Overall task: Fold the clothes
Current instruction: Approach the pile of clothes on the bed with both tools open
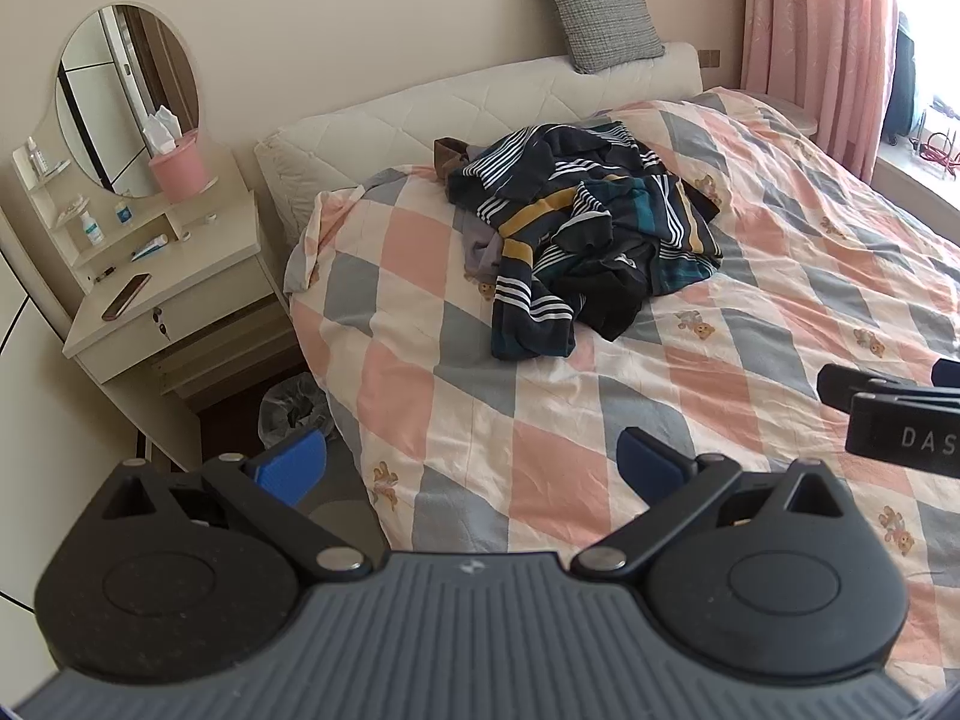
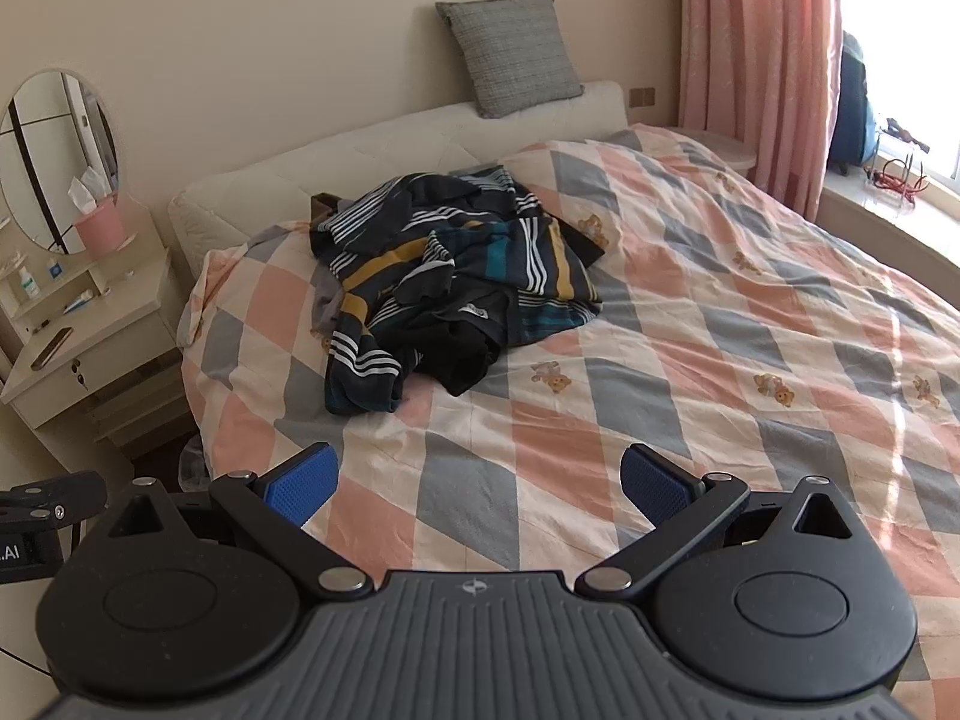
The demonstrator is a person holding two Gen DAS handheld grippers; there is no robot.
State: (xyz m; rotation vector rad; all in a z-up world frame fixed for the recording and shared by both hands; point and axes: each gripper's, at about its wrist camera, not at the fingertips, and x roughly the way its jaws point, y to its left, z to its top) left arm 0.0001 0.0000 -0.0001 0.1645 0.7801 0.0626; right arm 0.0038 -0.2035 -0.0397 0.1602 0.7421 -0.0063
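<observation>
The bed (image 1: 750, 276) fills most of what I see, covered by a quilt (image 2: 720, 360) checked in pink, grey and cream with small bears printed on it. Behind the bed's far end a padded cream headboard (image 1: 480, 102) runs along the wall, and a grey cushion (image 1: 600, 12) leans on top of it. Beside the bed's far right side hangs a pink curtain (image 2: 762, 60) by a bright window. Off the bed's left edge stands a cream dressing table (image 1: 162, 276) with a round mirror (image 1: 126, 96), a pink tissue holder (image 1: 177, 165) and a phone (image 1: 126, 297) lying flat on it.

On the bed, toward the headboard and left of its middle, lies the pile of clothes (image 1: 588, 234): a crumpled heap of dark striped fabric with white, mustard and teal bands, a black piece on its near side.

My left gripper (image 1: 471, 468) hovers over the bed's near left corner, blue pads spread wide and holding nothing. My right gripper (image 2: 477, 480) hovers over the bed's near edge, likewise spread and empty, well apart from the pile.
</observation>
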